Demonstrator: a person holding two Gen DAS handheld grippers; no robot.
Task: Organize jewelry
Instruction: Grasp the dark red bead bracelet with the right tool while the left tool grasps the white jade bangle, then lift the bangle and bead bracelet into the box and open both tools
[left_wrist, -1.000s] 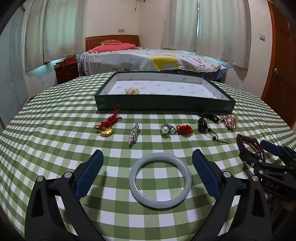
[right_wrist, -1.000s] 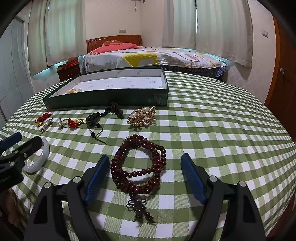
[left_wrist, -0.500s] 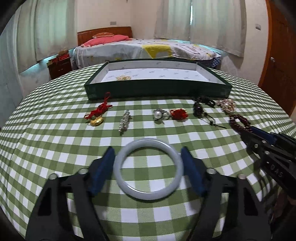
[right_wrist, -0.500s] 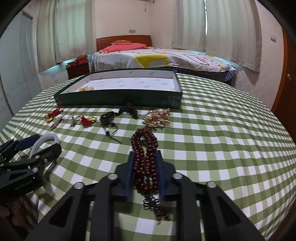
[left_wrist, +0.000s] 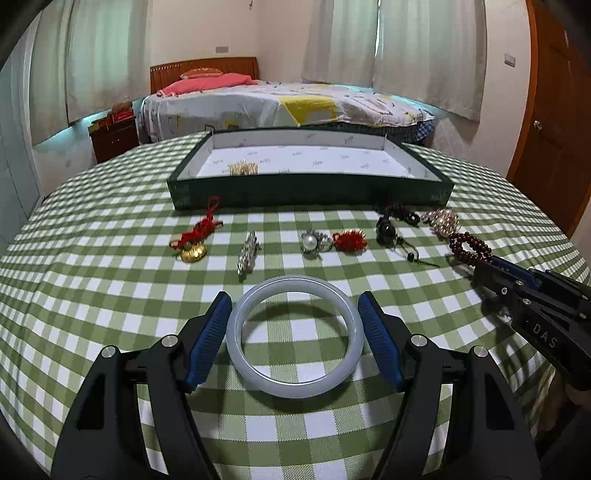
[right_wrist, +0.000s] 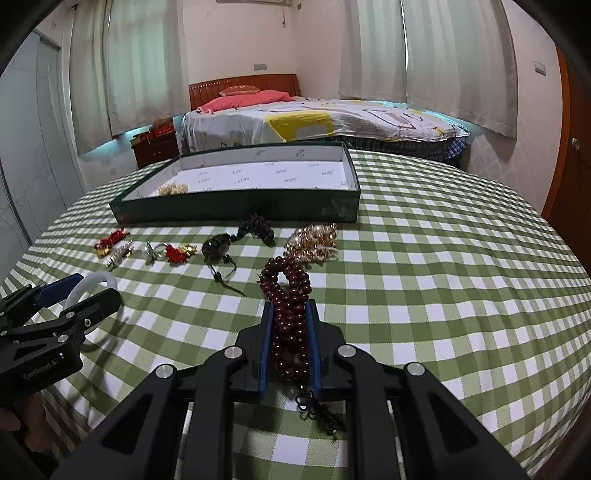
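Both grippers are now sitting on their pieces, where a second ago they were standing wide around them. The left gripper (left_wrist: 295, 334) has narrowed until its blue pads (left_wrist: 207, 338) are lying against the two sides of the pale bangle (left_wrist: 294, 334), and I judge it is holding the bangle, though the ring is resting flat on the checked tablecloth (left_wrist: 110, 280). The right gripper (right_wrist: 290, 347) is closing its jaws on the dark red bead bracelet (right_wrist: 286, 291), and the beads are squeezed into a narrow bundle between the pads. So, as I see it, two pickups are finishing together, and carrying to the green tray (left_wrist: 310, 194) is the next part.

The tray is standing at the far side of the table, and only one small gold piece (left_wrist: 243, 168) is lying inside it. A row of little items is waiting in front: a red knot charm (left_wrist: 195, 240), a silver brooch (left_wrist: 247, 254), a pearl ring (left_wrist: 312, 242). The bangle is looking smooth, milky and rigid; I think it can slip from a light grip. The bracelet is loose, and its tassel end (right_wrist: 321, 410) is trailing below the jaws.
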